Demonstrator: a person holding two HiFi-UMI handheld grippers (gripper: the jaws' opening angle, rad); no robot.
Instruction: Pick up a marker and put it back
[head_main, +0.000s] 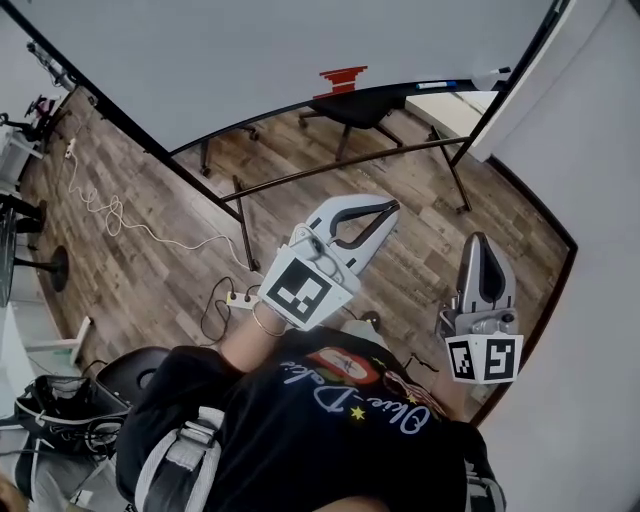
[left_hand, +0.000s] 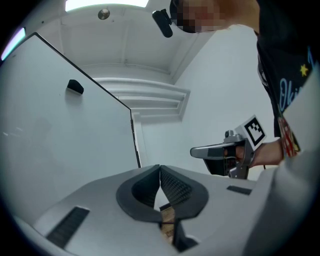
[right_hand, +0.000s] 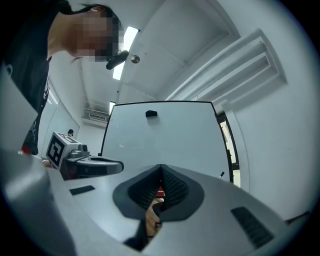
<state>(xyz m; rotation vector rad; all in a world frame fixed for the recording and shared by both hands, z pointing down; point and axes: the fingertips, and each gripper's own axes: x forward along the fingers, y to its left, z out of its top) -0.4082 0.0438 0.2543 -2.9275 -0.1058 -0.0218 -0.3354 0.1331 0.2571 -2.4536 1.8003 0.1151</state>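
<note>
Currently, left hand-held gripper (head_main: 386, 208) jaws together, nothing between them, right hand-held gripper (head_main: 480, 240) likewise closed and empty, both facing the whiteboard (head_main: 250, 50), possible marker (head_main: 437, 86), small and blue, on the whiteboard ledge (head_main: 400, 92), too small to confirm, well apart from both.

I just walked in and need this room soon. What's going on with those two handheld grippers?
A person stands facing a whiteboard with a gripper in each hand. The left gripper and the right gripper both point toward the board. Their jaws are shut with nothing between them, so no marker is held yet. A red object sits untouched at the board's lower edge. I can't tell what it is.
</note>
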